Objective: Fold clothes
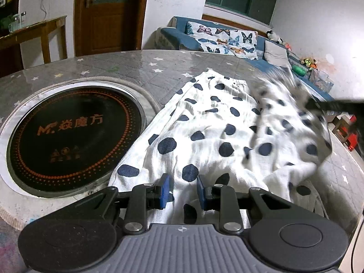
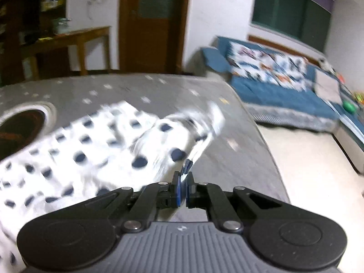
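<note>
Left wrist view: induction hob (image 1: 75, 141) sits recessed in the table (image 1: 95, 68) at frame left. Polka-dot garment (image 1: 216, 134) is spread across centre, running to the right edge, where a fold is lifted and blurred. Left gripper (image 1: 183, 190) at bottom centre, blue pads apart, fabric lying between them, not clamped. Right wrist view: garment fills the left and centre, blurred. Right gripper (image 2: 183, 192) at bottom centre, pads pinched tight on the garment's edge. Sofa (image 2: 284, 86) upper right.
</note>
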Available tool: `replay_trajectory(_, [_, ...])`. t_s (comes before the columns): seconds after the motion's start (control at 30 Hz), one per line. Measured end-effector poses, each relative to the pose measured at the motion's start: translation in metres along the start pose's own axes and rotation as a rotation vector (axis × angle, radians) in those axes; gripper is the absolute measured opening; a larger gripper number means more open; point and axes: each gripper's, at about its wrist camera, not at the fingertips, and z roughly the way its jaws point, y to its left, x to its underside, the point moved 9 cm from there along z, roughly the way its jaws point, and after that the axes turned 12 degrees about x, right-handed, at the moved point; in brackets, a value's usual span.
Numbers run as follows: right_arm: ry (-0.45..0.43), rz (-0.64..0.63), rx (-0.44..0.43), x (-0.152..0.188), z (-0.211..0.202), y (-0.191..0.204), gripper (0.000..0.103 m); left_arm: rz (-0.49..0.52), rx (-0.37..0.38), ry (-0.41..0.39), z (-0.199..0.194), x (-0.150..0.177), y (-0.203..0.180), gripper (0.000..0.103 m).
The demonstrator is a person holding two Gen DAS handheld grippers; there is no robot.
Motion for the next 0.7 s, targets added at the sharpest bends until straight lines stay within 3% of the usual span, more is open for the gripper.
replay_trajectory(0.13, [0.025,0.008,0.032,0.016,-0.003,-0.011,0.011,0.002,-0.009,0.001,-0.001,0.0,0.001,0.029])
replay_trajectory(0.23, [0.032,0.008,0.052,0.023,-0.006,-0.017,0.024,-0.008,-0.023,0.002,-0.006,0.001,0.003,0.03])
replay_trajectory(0.3, [0.006,0.01,0.043,0.015,-0.01,-0.014,0.027,-0.015,-0.033,-0.001,-0.012,0.002,0.006,0.03])
replay_trajectory(0.47, [-0.031,-0.022,-0.116,-0.021,-0.01,0.033,0.036,-0.027,-0.054,-0.031,-0.038,0.011,0.013,0.035])
replay_trajectory(0.6, [0.007,-0.07,-0.25,-0.039,0.01,0.09,0.043,-0.024,-0.095,-0.048,-0.058,0.019,0.019,0.036])
replay_trajectory(0.7, [0.053,-0.119,-0.257,-0.05,0.036,0.12,0.048,-0.016,-0.135,-0.064,-0.072,0.024,0.026,0.044])
